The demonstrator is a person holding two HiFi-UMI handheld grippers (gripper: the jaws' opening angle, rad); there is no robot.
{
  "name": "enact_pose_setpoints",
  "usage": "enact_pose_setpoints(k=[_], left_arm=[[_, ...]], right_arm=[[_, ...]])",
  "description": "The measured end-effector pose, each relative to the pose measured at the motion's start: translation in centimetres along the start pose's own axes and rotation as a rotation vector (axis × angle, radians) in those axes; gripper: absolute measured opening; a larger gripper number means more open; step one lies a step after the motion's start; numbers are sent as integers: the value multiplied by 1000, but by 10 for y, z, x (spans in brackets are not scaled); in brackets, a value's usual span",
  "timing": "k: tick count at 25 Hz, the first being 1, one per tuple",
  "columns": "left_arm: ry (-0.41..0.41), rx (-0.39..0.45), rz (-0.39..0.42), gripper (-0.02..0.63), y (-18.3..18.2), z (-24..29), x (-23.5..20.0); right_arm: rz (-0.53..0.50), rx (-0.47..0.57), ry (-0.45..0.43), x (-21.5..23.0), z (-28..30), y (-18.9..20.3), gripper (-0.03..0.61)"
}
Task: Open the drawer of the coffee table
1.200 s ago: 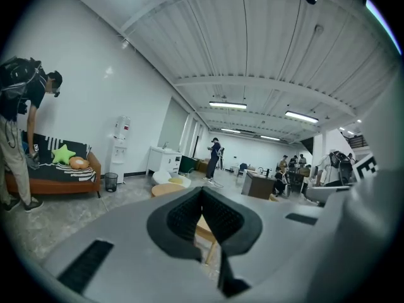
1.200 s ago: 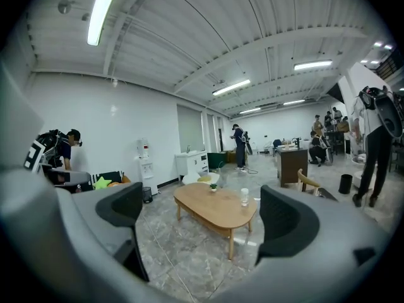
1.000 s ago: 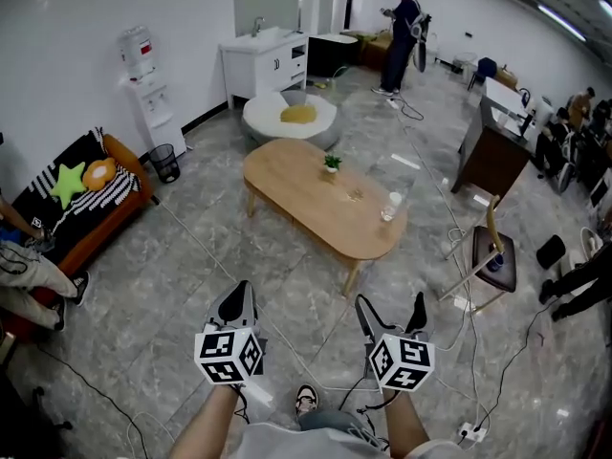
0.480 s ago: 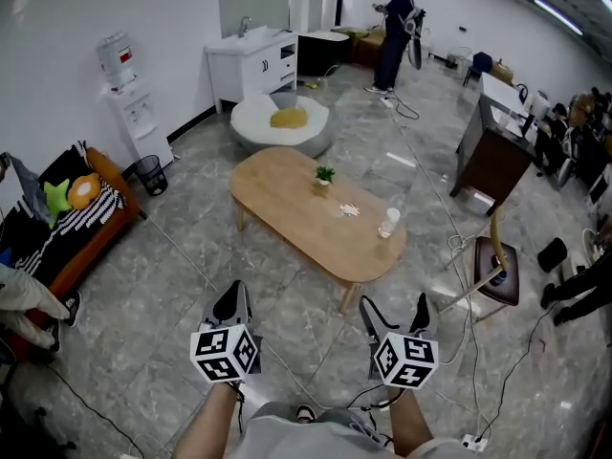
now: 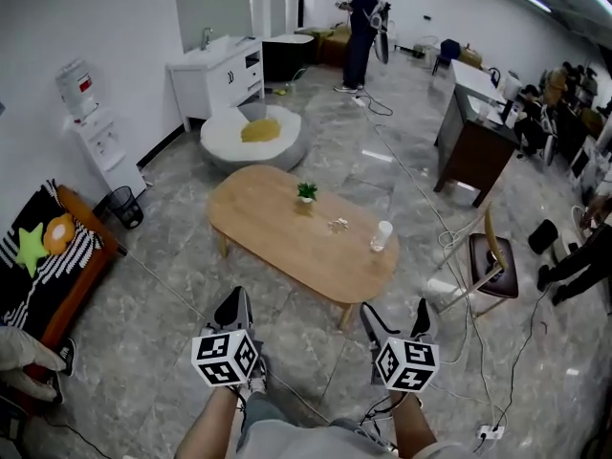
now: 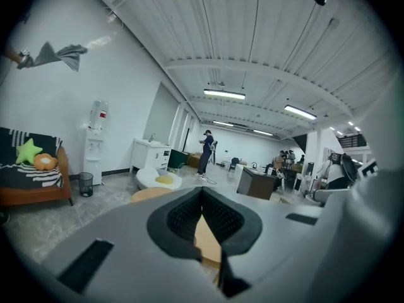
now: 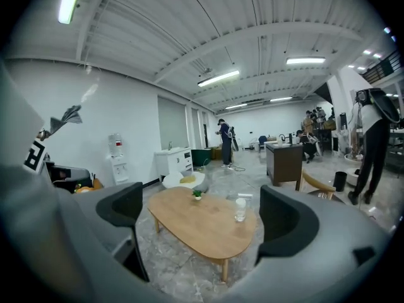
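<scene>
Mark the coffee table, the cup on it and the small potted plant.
coffee table (image 5: 273, 232): head view, bare wooden top, left of centre.
cup (image 5: 381, 236): head view, middle of its side.
potted plant (image 5: 307, 191): head view, on the green leaves.

A small potted plant (image 5: 306, 191) and a pale cup (image 5: 381, 235) stand well apart. By the wall, a water dispenser (image 5: 91, 122) stands near a black bin (image 5: 124, 206) and an orange sofa (image 5: 67, 256). A person (image 5: 360, 29) stands far back.
</scene>
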State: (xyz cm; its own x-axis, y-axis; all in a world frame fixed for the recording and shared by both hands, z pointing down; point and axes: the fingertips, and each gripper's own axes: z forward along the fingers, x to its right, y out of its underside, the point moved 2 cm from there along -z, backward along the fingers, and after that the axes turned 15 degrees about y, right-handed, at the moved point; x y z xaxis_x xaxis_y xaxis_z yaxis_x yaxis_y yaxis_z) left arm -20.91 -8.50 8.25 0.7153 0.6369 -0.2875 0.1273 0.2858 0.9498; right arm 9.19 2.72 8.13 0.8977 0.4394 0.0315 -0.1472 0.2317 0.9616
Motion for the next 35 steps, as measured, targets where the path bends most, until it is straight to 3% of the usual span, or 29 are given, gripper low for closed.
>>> enact_pose_setpoints(k=[15, 19, 25, 35], left_arm=[[269, -86, 65, -9, -86, 150, -138], [325, -115, 82, -9, -84, 178, -154], [346, -147, 44, -9, -65, 209, -161], [406, -236, 51, -9, -37, 239, -133]], right_arm=[[126, 25, 266, -105, 102, -46, 584], [131, 14, 317, -113, 111, -40, 584], [114, -28, 364, -105, 116, -25, 584], [134, -71, 385, -84, 136, -14, 583]])
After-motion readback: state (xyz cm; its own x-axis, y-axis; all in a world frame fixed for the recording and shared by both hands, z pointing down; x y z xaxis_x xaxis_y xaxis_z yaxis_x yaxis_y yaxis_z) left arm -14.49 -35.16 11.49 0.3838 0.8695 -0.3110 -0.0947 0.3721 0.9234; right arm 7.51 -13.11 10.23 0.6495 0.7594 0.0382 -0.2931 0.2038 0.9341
